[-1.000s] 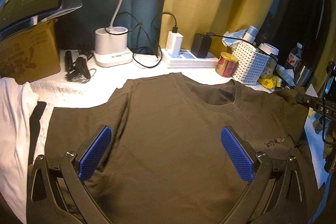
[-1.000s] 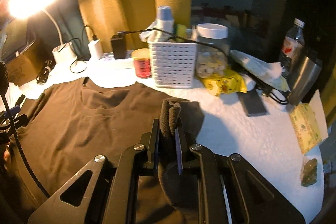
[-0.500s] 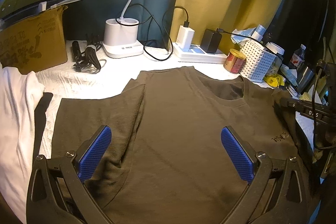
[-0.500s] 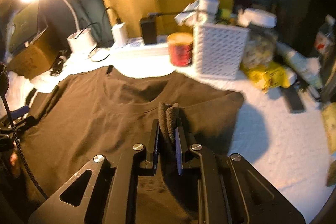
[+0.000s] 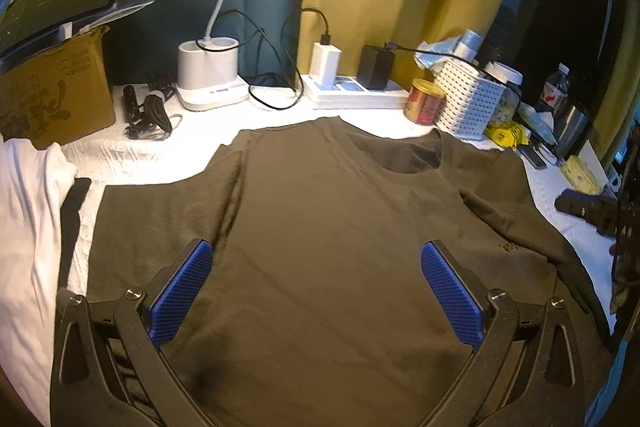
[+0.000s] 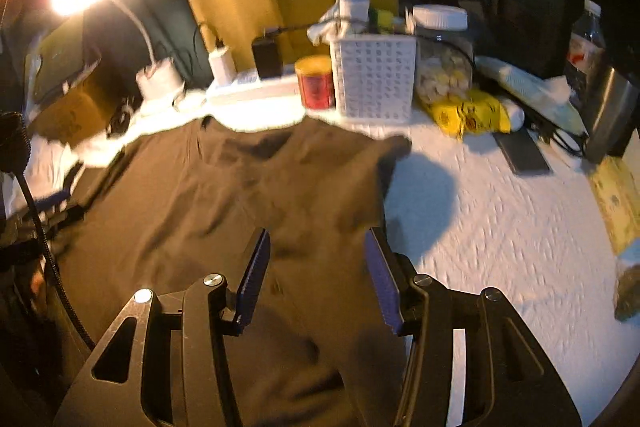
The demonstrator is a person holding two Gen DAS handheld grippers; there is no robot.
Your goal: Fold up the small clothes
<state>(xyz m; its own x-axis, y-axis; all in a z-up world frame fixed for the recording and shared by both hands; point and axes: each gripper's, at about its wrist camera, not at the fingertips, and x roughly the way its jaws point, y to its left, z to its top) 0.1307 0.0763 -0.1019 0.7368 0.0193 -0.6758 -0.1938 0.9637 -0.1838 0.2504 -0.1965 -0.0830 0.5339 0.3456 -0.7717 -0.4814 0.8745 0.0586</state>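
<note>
Dark brown cotton T-shirt lies flat mid-table. Your right gripper is opening, sleeve dropped, nothing pinched; left gripper spread wide, empty. Check the fold lies straight.

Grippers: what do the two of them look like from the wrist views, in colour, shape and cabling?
The left gripper has black angular linkage arms with triangular cut-outs, silver pivot screws and bright blue, fine-textured finger pads. The right gripper is the same black build, its blue ridged pads seen edge-on. A black braided cable runs along the left gripper's side in the right wrist view.
</note>
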